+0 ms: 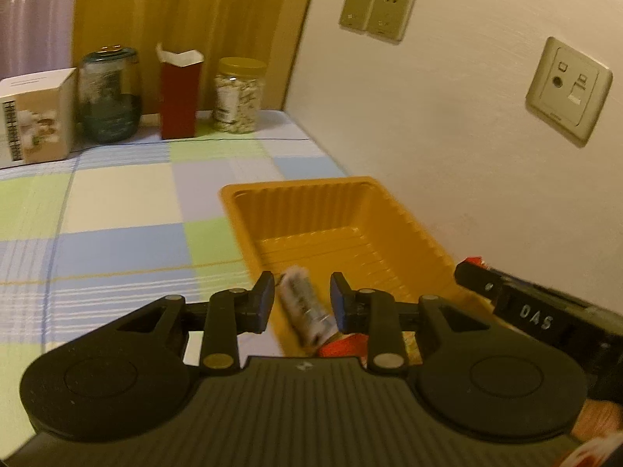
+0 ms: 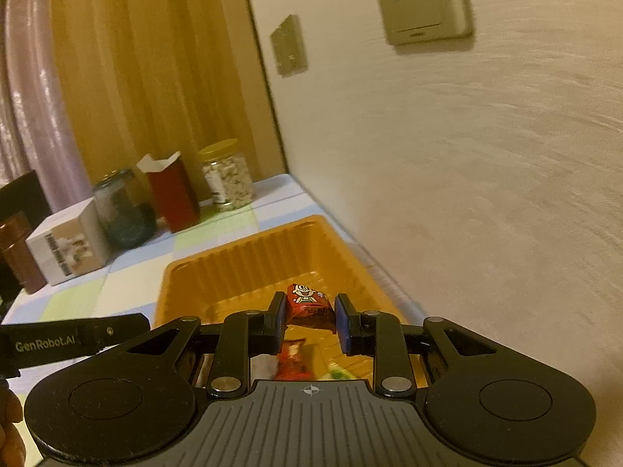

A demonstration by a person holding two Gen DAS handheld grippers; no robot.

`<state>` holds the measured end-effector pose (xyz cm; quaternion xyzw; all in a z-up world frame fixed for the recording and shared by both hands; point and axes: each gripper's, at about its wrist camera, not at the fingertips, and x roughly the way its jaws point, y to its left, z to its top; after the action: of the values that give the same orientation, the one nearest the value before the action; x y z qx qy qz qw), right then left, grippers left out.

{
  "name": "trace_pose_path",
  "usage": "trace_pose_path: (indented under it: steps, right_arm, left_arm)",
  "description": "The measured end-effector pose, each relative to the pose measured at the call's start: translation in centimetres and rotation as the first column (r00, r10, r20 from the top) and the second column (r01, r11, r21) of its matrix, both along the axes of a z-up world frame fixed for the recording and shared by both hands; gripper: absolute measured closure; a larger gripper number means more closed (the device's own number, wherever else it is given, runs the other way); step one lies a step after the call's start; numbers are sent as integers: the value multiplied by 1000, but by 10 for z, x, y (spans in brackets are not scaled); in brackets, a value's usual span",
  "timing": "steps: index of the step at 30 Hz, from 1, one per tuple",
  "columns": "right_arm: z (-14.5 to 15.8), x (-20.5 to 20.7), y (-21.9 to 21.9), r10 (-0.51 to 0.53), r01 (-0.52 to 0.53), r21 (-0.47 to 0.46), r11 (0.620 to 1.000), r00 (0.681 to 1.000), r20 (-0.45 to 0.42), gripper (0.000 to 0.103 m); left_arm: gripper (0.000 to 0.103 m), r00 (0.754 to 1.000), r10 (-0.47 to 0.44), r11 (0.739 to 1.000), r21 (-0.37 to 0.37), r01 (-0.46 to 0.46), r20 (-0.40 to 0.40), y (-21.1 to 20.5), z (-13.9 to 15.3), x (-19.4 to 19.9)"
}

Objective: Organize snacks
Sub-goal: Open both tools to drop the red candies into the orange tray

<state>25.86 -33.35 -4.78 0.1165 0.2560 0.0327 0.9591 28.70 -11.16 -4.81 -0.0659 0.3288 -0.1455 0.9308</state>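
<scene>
An orange ribbed plastic tray [image 1: 311,210] lies on the checked tablecloth against the wall; it also shows in the right wrist view [image 2: 233,268]. My left gripper [image 1: 301,295] is open over the tray's near edge, and a blurred white and silver snack packet [image 1: 305,309] lies between its fingers without being touched. My right gripper [image 2: 309,311] is shut on a red snack packet with a cartoon face [image 2: 309,303], held above the tray. More red and white snacks [image 2: 292,358] lie in the tray below it.
At the table's back stand a white carton [image 1: 37,116], a dark glass jar [image 1: 109,95], an open red box [image 1: 181,95] and a yellow-lidded jar of nuts [image 1: 239,95]. The wall [image 1: 447,136] with sockets runs along the right. The right gripper's body [image 1: 537,315] is beside the left one.
</scene>
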Motion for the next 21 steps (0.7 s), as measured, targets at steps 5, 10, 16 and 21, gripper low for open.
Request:
trace_pose_path:
  steps: [5, 10, 16, 21]
  right_arm:
    - [-1, -2, 5, 31, -31, 6, 1000, 1000, -6, 76]
    - [-3, -1, 4, 72, -72, 66, 995, 997, -1, 76]
    - [0, -5, 3, 50, -53, 86, 995, 998, 37, 33]
    - [0, -10, 1, 28, -30, 60, 998, 999, 37, 33]
  left_arm:
    - [71, 1000, 24, 1000, 14, -24, -6, 10, -4, -11]
    - [63, 999, 39, 999, 15, -39, -18, 17, -9, -18]
    - [25, 998, 68, 997, 33, -69, 4, 22, -10, -27]
    - [10, 996, 90, 995, 41, -90, 1, 27, -12, -36]
